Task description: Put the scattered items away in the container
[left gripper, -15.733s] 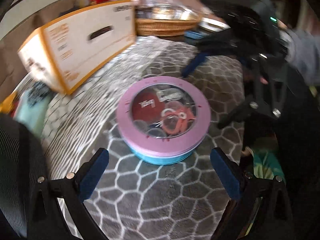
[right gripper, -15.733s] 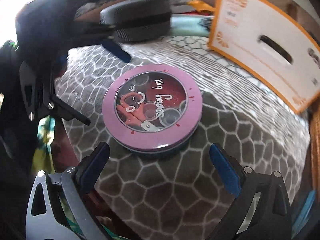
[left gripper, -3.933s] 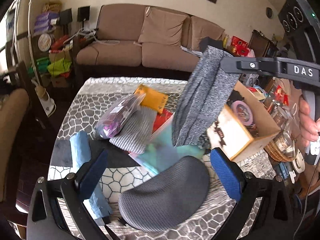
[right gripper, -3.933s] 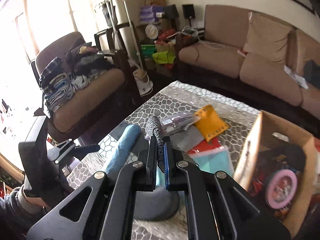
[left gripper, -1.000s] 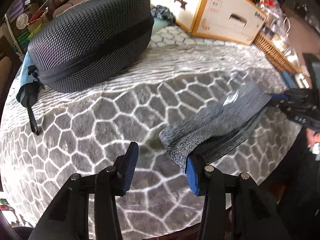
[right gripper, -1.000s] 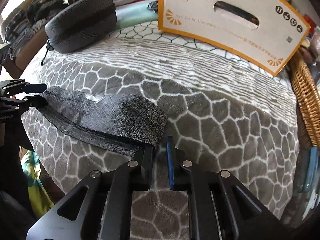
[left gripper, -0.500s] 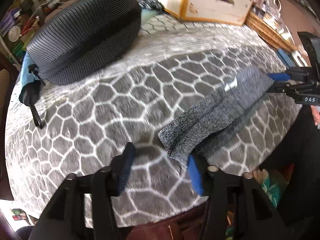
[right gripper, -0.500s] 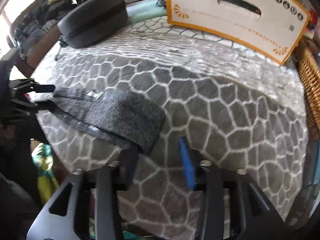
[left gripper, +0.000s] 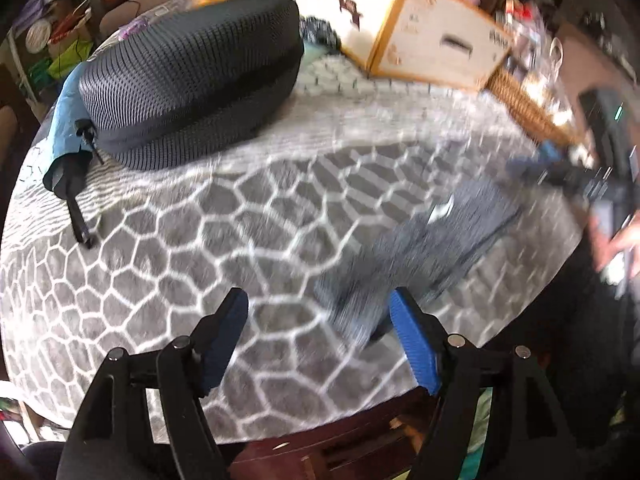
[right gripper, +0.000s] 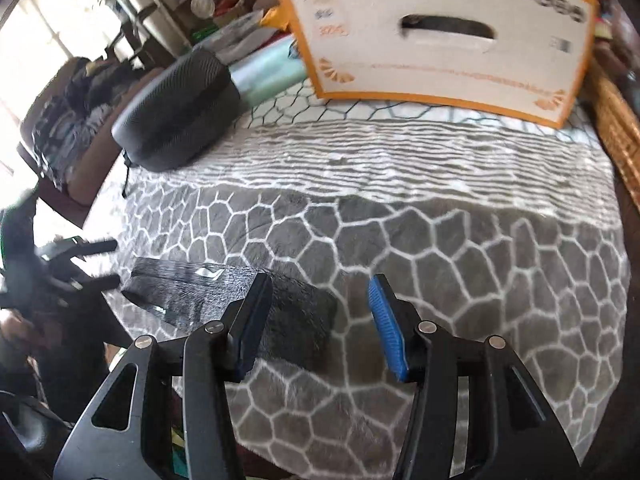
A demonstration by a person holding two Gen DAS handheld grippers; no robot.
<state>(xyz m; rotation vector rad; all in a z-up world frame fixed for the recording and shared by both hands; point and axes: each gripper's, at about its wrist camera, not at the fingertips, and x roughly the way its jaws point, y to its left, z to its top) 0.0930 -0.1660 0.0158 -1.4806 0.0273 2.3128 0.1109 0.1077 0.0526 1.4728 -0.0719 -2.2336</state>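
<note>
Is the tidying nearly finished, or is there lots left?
Lots left, I think. The box stands at the back, but its inside is hidden. The grey cloth lies flat on the blanket; both the left gripper and right gripper have just been opening, with nothing between their fingers. The mesh case and other items behind it are still out.

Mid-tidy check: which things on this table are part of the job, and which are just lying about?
Job:
- grey folded cloth, flat on the blanket, released
- black mesh case
- blue umbrella beside the case
- cardboard box, the container

Lying about:
- patterned blanket
- wicker basket
</note>
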